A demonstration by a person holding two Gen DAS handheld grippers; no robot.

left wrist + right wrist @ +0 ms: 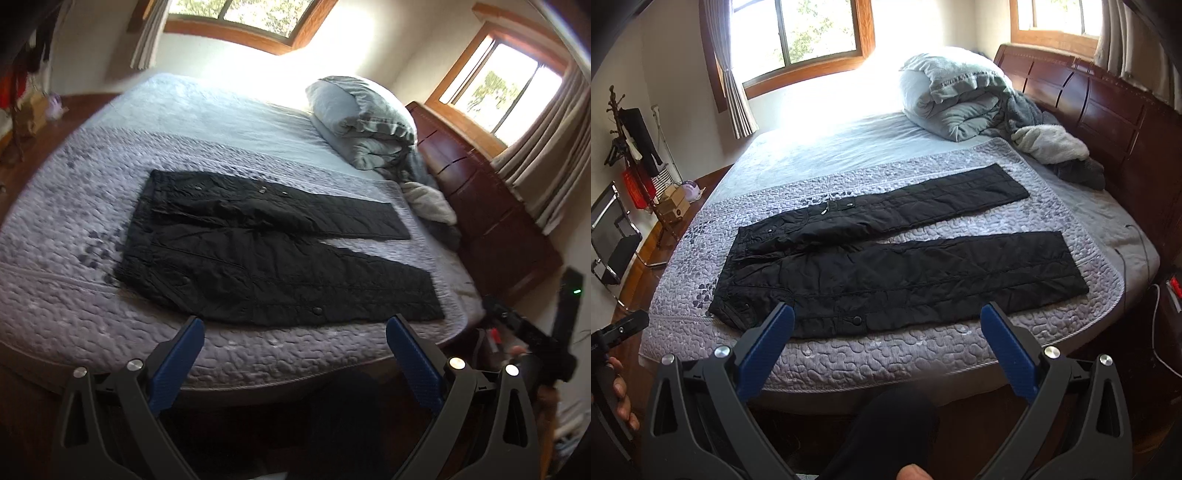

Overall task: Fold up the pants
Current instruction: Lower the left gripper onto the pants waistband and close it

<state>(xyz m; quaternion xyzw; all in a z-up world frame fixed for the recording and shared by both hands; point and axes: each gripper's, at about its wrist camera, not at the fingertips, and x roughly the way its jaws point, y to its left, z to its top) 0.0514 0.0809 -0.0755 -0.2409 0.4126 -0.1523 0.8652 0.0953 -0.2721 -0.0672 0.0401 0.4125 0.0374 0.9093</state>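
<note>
**One pair of black pants, laid flat on a bed, unfolded**

One pair of black quilted pants [886, 266] lies spread out on the grey quilted coverlet [886, 354] of a bed [55, 354]. Waistband to the left, both legs running to the right. The legs are parted, with a wedge of coverlet showing between them; the far leg angles away toward the headboard [1108, 122], the near leg lies roughly along the bed's near edge. Snap buttons show along the near side seam and near the waistband. No fold has been made.

Left tongs [295, 325]: blue-padded fingers spread wide apart, released, holding nothing. They hang short of the bed's near edge, clear of the pants. In the right wrist view a hand [620, 398] grips this tool's handle at the far left.

Right tongs [886, 314]: likewise wide apart and empty, hovering at the near edge of the bed. Its left fingertip overlaps the pants' near hip in the view; contact cannot be told.

Other items on the bed: a rolled grey duvet [953, 92] at the far side, and a heap of white and dark grey fleece cloth [1056, 147] against the headboard.

Surroundings: two wood-framed windows with curtains, bright daylight washing out the far part of the bed; a coat stand [628, 140] with hanging items by the left wall.
</note>
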